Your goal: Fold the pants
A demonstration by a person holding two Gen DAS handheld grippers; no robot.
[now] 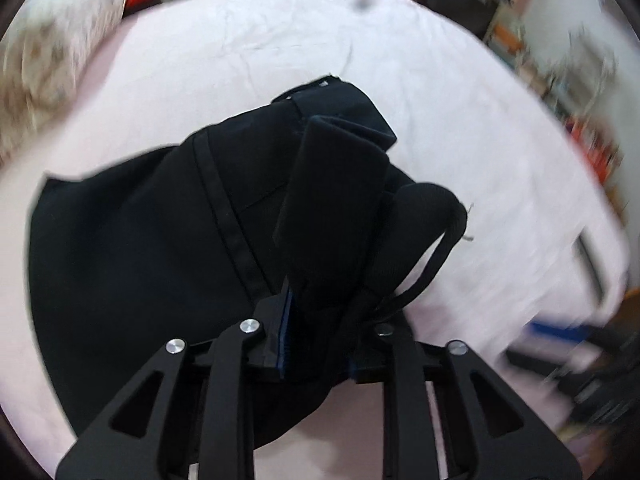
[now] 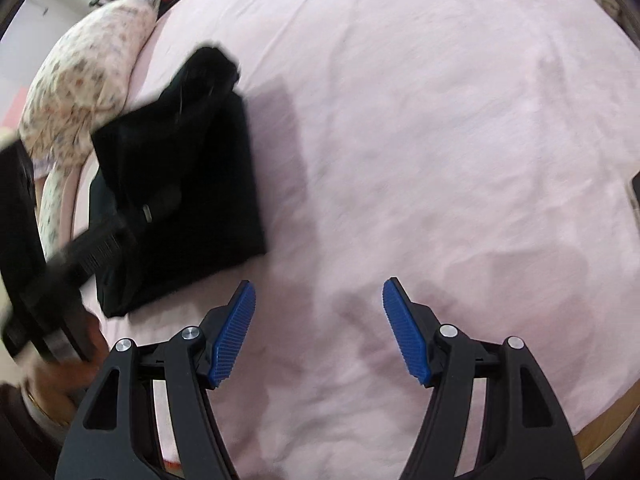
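The black pants (image 1: 168, 240) lie folded into a compact bundle on the pink bed sheet (image 1: 460, 128). My left gripper (image 1: 320, 340) is shut on a bunched edge of the pants with its drawstring (image 1: 436, 256) hanging to the right. In the right wrist view the pants (image 2: 192, 200) show at the left, with the left gripper (image 2: 100, 248) on them. My right gripper (image 2: 318, 332) is open and empty above the bare sheet (image 2: 440, 160), to the right of the pants.
A floral pillow (image 2: 80, 88) lies beside the pants at the bed's far left edge. Shelves and clutter (image 1: 580, 100) stand beyond the bed on the right. A dark flat object (image 2: 634, 196) sits at the sheet's right edge.
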